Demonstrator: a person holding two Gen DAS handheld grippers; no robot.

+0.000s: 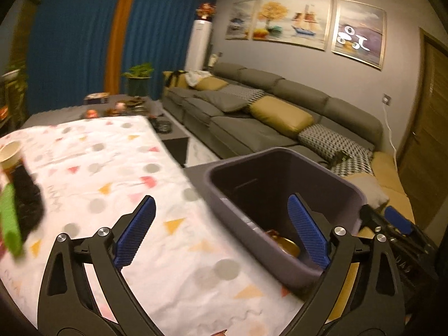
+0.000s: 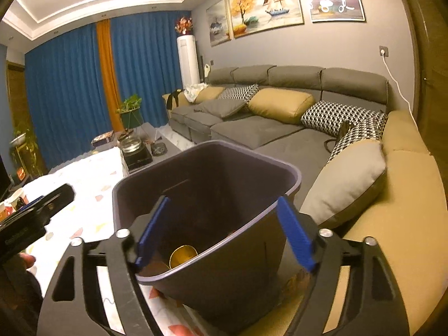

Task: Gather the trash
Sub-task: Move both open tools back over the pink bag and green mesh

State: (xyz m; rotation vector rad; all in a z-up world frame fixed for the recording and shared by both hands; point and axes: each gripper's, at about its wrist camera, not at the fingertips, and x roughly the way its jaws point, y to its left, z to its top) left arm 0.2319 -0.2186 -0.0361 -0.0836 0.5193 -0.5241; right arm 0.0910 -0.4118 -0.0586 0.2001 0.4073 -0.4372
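Observation:
A dark purple-grey trash bin [image 1: 282, 179] stands at the right end of the table; it also fills the middle of the right wrist view [image 2: 207, 173]. A gold can [image 2: 182, 254] lies at its bottom, also showing in the left wrist view [image 1: 288, 247]. My left gripper [image 1: 224, 232] is open and empty above the patterned tablecloth [image 1: 112, 168], its right finger over the bin's near rim. My right gripper [image 2: 224, 232] is open and empty, its fingers on either side of the bin's near rim. A paper cup [image 1: 9, 151], a green item [image 1: 9, 221] and a dark item [image 1: 28, 196] lie blurred at the table's left.
A grey sofa [image 2: 280, 128] with yellow and houndstooth cushions runs along the right. A low coffee table [image 1: 126, 106] with clutter stands beyond the tablecloth. Blue curtains [image 1: 78, 42] and a potted plant [image 1: 138, 78] are at the back. The left gripper shows in the right wrist view [image 2: 36, 210].

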